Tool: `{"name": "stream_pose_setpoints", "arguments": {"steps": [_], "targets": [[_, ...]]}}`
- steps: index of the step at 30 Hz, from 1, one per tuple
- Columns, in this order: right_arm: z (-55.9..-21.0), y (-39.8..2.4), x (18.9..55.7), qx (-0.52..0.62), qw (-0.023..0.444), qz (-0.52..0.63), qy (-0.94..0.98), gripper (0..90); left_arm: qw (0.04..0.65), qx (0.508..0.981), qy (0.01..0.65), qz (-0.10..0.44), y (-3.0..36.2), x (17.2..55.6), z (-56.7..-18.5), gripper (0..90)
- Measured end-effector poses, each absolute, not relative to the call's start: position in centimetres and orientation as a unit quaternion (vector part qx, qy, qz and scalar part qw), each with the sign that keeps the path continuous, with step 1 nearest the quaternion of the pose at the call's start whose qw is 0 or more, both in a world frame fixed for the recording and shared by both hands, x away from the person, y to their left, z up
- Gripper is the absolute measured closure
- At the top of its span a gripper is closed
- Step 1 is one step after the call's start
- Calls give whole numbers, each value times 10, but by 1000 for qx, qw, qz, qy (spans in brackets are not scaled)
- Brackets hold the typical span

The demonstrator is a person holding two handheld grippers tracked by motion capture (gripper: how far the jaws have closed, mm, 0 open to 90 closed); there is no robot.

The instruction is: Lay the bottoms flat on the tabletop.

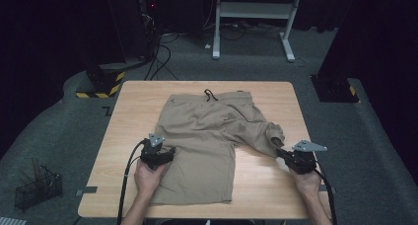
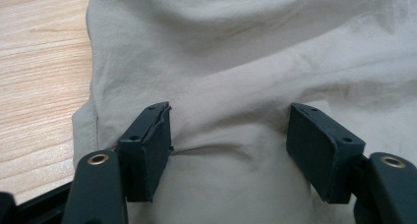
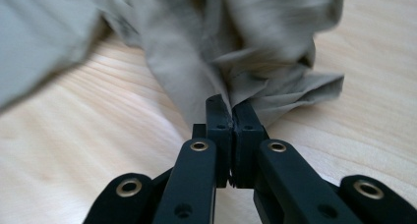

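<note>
Shorts [image 1: 207,136] lengthwise, waistband far; right gripper [image 1: 285,156] pinches bunched leg hem; left gripper [image 1: 165,155] wide on fabric.

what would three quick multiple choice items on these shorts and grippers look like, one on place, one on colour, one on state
1. Where does the waistband of the shorts lie?
A. at the table's far edge
B. at the near edge
C. off the table

2. What colour are the shorts?
A. navy
B. khaki
C. red

3. How stands the right gripper?
A. wide open above the wood
B. shut on the shorts
C. shut on a cable

Answers:
1. A, the drawstring lies toward the far edge of the table.
2. B, the cloth is tan in every view.
3. B, its jaws pinch the bunched leg hem, while the left gripper stands open over the cloth.
</note>
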State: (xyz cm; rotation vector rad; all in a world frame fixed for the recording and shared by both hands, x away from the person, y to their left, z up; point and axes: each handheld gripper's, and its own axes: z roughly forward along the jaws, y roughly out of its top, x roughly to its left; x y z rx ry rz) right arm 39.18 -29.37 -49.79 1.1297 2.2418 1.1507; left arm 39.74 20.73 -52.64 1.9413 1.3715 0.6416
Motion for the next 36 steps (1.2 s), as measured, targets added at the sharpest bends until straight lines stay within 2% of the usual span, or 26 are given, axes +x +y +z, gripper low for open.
{"name": "stream_pose_setpoints", "arguments": {"steps": [8,13,17,19,21,24,28,31,36], "targets": [[-446,-265,369,337,217,438,804,882,333,743,526,245,207,397,-526,335],[-424,-247,364,316,234,465,793,881,334,743,525,245,207,397,-526,334],[-408,-249,369,330,259,473,775,880,333,745,525,244,208,397,-526,334],[-413,-253,381,356,259,453,775,880,333,745,525,244,208,397,-526,334],[-431,-259,396,396,227,429,779,878,333,745,524,244,208,397,-526,333],[-463,-267,409,439,207,380,787,872,333,745,524,244,208,397,-526,331],[-493,-275,415,478,185,343,787,793,335,744,525,244,208,397,-526,330],[-489,-275,406,469,194,347,789,705,334,744,525,244,208,397,-526,330],[-477,-274,379,447,218,354,792,677,334,744,525,244,207,397,-526,331]]}}
